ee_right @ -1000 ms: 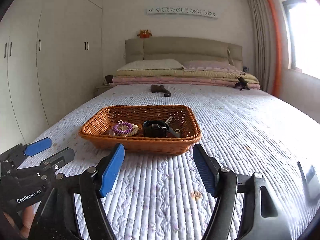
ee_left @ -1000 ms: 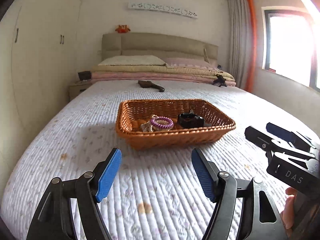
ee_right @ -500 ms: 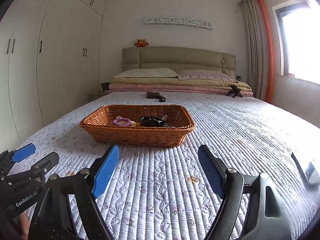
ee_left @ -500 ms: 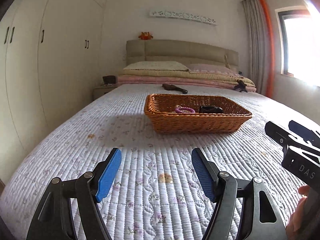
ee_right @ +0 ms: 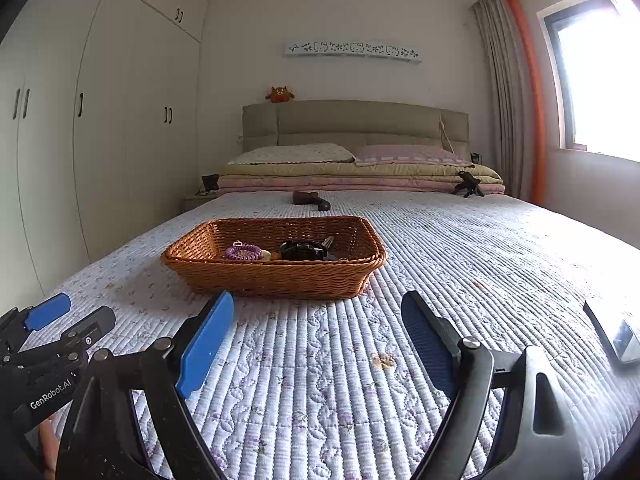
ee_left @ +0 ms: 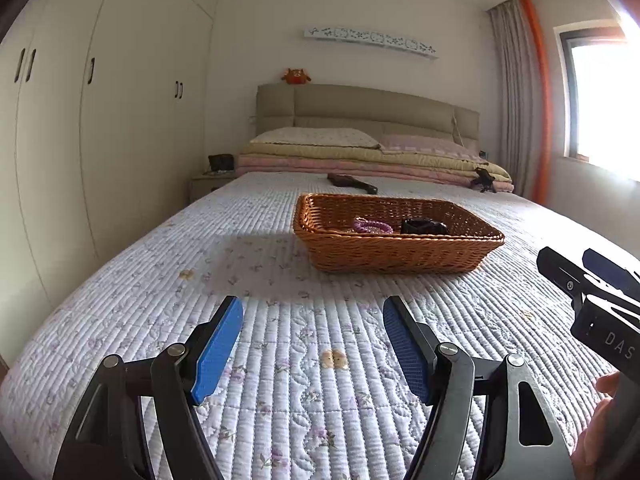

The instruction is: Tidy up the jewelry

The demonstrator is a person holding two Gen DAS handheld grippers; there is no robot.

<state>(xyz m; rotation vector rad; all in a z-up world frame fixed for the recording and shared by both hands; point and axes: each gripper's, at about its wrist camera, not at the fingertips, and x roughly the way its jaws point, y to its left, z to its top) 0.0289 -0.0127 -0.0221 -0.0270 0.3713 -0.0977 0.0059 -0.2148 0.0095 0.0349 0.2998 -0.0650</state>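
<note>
A brown wicker basket [ee_left: 400, 256] sits on the quilted bed; it also shows in the right wrist view [ee_right: 276, 276]. Inside lie a purple coiled bracelet [ee_right: 242, 253], a black watch-like item [ee_right: 300, 250] and a small pale piece beside the bracelet. The bracelet [ee_left: 370, 225] and the black item [ee_left: 424, 226] also show in the left wrist view. My left gripper [ee_left: 312, 344] is open and empty, low over the quilt, short of the basket. My right gripper [ee_right: 316, 344] is open and empty, also short of the basket.
A dark brush-like object [ee_right: 312, 199] lies beyond the basket. A small black tripod [ee_right: 468, 184] stands by the folded blankets [ee_right: 360, 176]. A phone-like device [ee_right: 620, 340] lies on the quilt at the right. Wardrobes [ee_left: 100, 120] line the left wall.
Both grippers have pulled back and dropped lower over the quilt, so the basket looks farther away and flatter. Both stay open and empty.
</note>
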